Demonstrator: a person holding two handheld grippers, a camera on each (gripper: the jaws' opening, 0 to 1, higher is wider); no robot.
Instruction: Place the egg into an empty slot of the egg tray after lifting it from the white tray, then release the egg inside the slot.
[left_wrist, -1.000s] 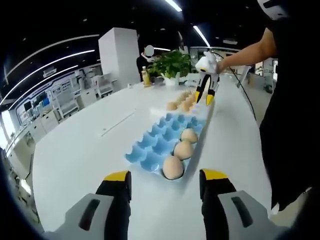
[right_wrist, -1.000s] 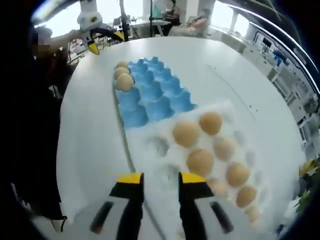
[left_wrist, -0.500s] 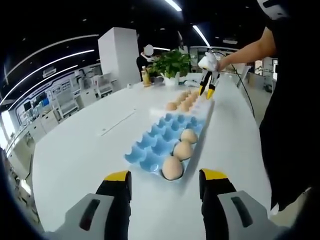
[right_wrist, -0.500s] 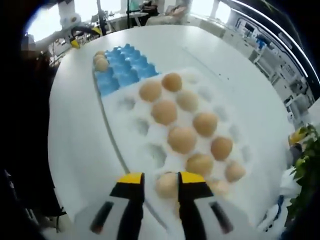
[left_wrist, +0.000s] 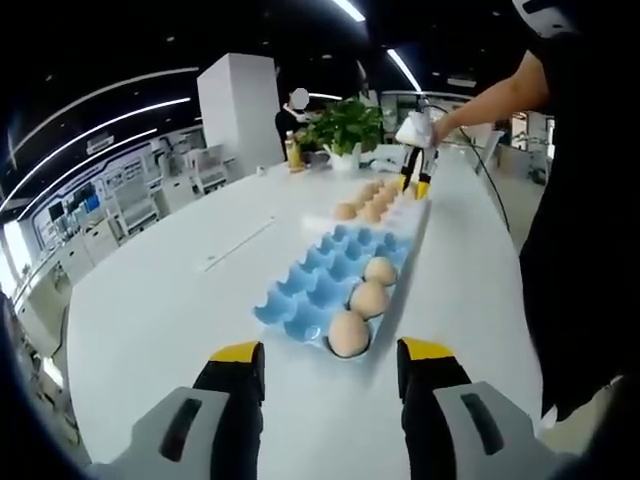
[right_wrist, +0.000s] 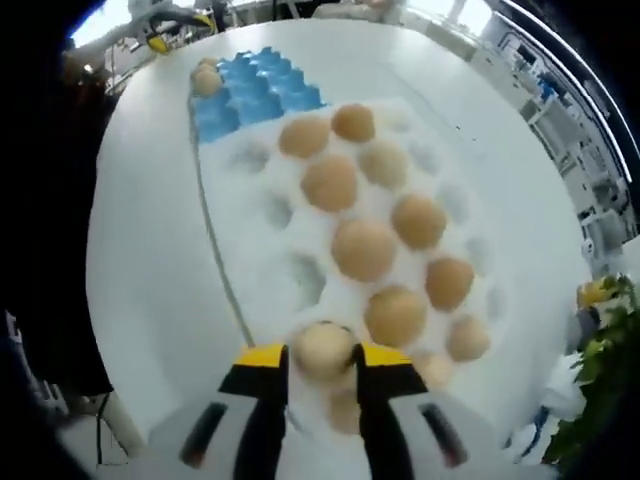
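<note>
- Three eggs (left_wrist: 366, 298) are seen in the blue egg tray (left_wrist: 318, 285), all in the row at its edge closest to the person; the other slots of this tray are empty
- Just beyond the far end of the egg tray the white tray (right_wrist: 262, 250) is placed on the white table (left_wrist: 160, 300), and it carries about ten eggs in the right gripper view
- At the near corner of the white tray, the right gripper (right_wrist: 322, 356) is lowered over one egg (right_wrist: 322, 349); this egg sits between the two yellow-tipped jaws, which are set narrow around it
- It cannot be told if the pads are already pressing the shell or are only beside it, so the grasp is judged as being formed, not as finished
- The left gripper (left_wrist: 330, 352) is held above the table just in front of the egg tray, with jaws spread wide and nothing between them
- For a good step, the jaws should be closed slowly and evenly on the widest part of the egg, with light force only, because the shell is judged to crack easily
- The egg should then be lifted straight up from its cup before it is carried sideways, so the neighbour eggs are not hit
- No brand, label or other writing can be read on the trays or the grippers
</note>
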